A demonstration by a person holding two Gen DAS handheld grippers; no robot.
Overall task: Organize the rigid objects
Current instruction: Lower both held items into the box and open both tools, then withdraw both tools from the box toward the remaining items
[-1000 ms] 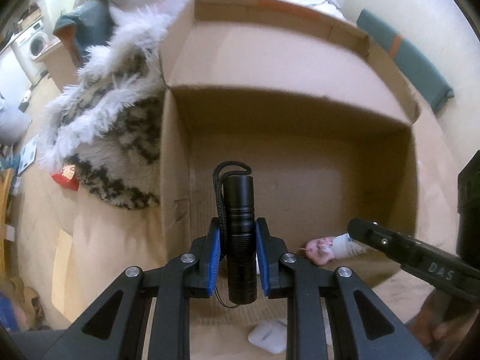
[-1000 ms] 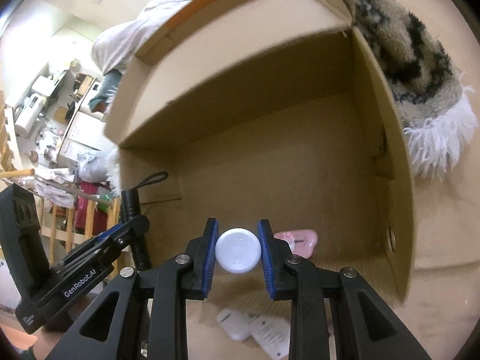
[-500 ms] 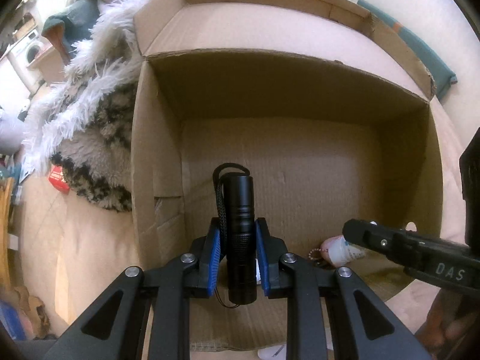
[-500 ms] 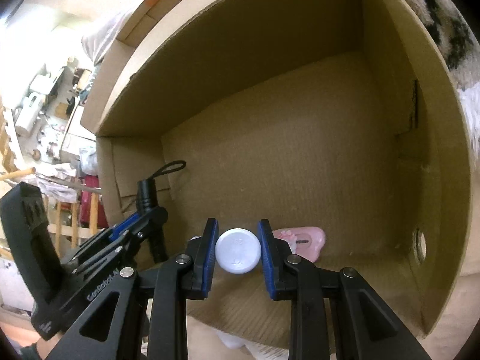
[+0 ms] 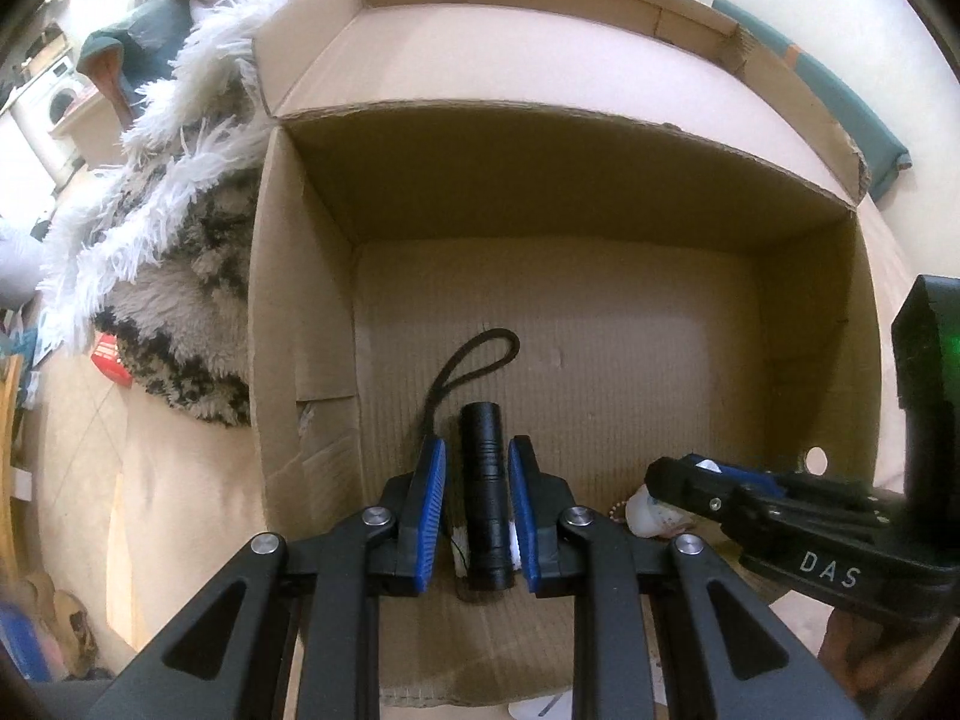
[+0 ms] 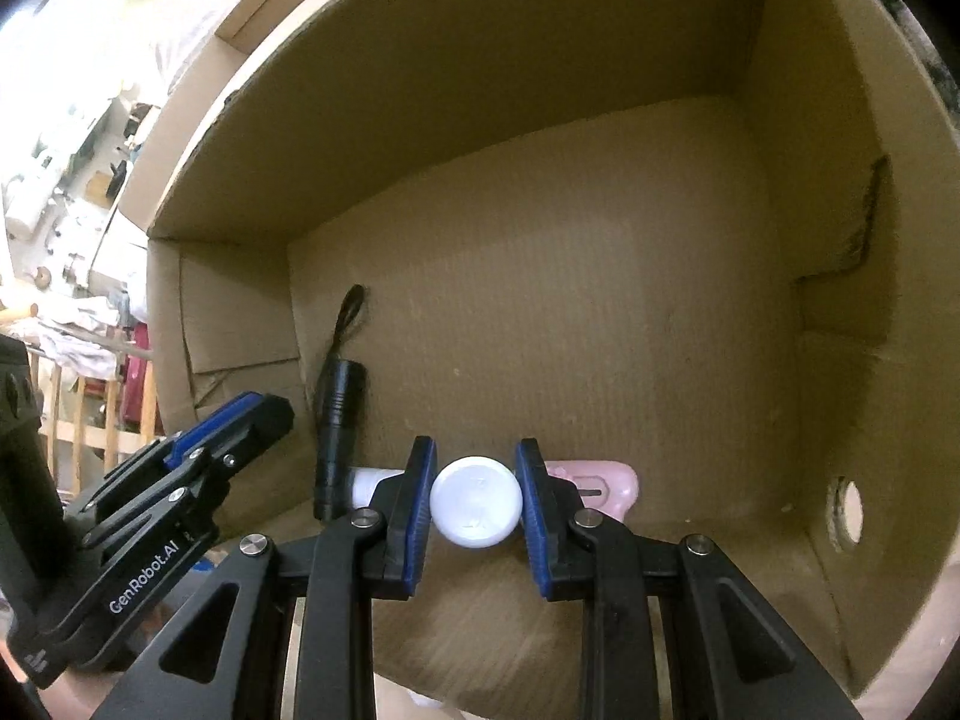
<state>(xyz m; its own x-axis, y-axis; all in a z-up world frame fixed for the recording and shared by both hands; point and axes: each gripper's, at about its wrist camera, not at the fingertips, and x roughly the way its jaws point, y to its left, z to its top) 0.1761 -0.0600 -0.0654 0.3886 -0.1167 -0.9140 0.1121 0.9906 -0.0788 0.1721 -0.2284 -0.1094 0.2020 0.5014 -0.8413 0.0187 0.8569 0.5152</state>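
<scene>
The black flashlight lies on the floor of the cardboard box, right between the blue pads of the left gripper. Its long side points straight ahead, away from the gripper, the same way the fingers point, and its cord loop trails out in front. The left gripper is spread: there is a gap on each side of the flashlight, so the pads are not pinching it. It looks let go, and the next move is likely to pull that gripper straight back. The right gripper is pinching a round white cap tight, low inside the box. The left gripper is the nearer one to the flashlight. The right view shows what the left view does not: the flashlight from the side, a pink thing just behind the cap, and a white thing by the flashlight's near end. I cannot tell what the white thing is.
</scene>
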